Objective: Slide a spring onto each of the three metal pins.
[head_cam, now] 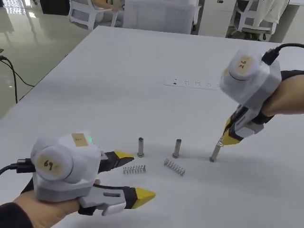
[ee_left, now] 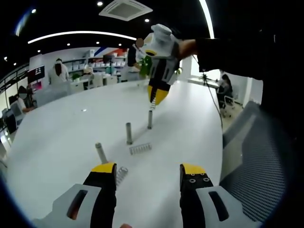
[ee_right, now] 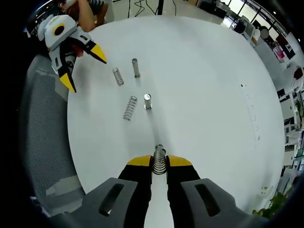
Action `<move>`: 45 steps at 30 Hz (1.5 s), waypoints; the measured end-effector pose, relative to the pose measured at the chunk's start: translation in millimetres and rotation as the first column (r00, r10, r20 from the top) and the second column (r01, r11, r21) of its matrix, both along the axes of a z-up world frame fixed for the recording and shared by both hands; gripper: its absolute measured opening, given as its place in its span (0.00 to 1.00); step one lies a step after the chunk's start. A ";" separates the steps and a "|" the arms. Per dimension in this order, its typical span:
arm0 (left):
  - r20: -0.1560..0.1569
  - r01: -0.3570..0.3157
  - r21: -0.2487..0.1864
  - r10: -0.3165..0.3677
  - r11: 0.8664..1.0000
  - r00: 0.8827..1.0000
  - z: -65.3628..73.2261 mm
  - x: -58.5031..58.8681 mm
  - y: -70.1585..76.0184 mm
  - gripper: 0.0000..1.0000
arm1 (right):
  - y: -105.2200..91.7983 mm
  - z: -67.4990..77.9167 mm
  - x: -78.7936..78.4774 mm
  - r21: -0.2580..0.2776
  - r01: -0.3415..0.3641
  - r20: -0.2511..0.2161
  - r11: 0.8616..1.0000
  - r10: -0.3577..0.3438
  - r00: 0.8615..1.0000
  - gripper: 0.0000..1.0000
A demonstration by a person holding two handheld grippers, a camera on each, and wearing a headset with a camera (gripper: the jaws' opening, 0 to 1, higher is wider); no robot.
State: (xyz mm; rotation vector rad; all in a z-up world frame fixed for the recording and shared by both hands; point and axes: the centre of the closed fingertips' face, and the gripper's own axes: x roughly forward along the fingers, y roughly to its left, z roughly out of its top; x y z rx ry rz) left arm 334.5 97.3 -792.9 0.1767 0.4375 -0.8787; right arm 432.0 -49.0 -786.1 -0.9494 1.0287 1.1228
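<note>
**Right tool holding a spring at the top of the end pin**

Layout, head view: three metal pins stood in a row on the white desk, well apart from one another. We logged them as the end pin on the right, the middle pin and the far pin on the left.

Right tool: jaws narrow, pinched on the spring, with the coil pointing down along the tool. The lower end of the spring met the top of the end pin. In the right gripper view the pin's tip showed just past the coils. We could not tell how far the spring sat over the pin. The pin's foot rested on the desk.

Left tool: jaws wide, nothing between them. It was held low over the near part of the desk, in front of the far pin. We could not tell whether it touched the desk.

Loose springs: two lay flat on the desk.
- The left loose spring lay just in front of the far pin, between the pin and the left tool's yellow tips.
- The right loose spring lay at a slant just in front of the middle pin.

As far as we could see, neither loose spring touched a pin. The middle pin and the far pin stood with bare shafts.

Other: a white socket strip lay farther back on the desk, well apart from the pins. Office chairs stood beyond the desk's far edge.
</note>
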 end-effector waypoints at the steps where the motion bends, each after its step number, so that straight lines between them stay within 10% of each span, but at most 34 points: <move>1: 0.000 -0.002 0.000 0.002 1.000 1.000 0.0 0.3 0.3 0.48 | 0.0 -0.6 0.6 0.001 0.001 -0.001 1.000 -0.001 1.000 0.08; 45: -0.011 -0.007 0.007 0.007 1.000 1.000 -3.2 -0.2 3.2 0.47 | -1.0 -54.0 5.7 -0.096 -0.012 -0.088 0.995 0.004 0.996 0.08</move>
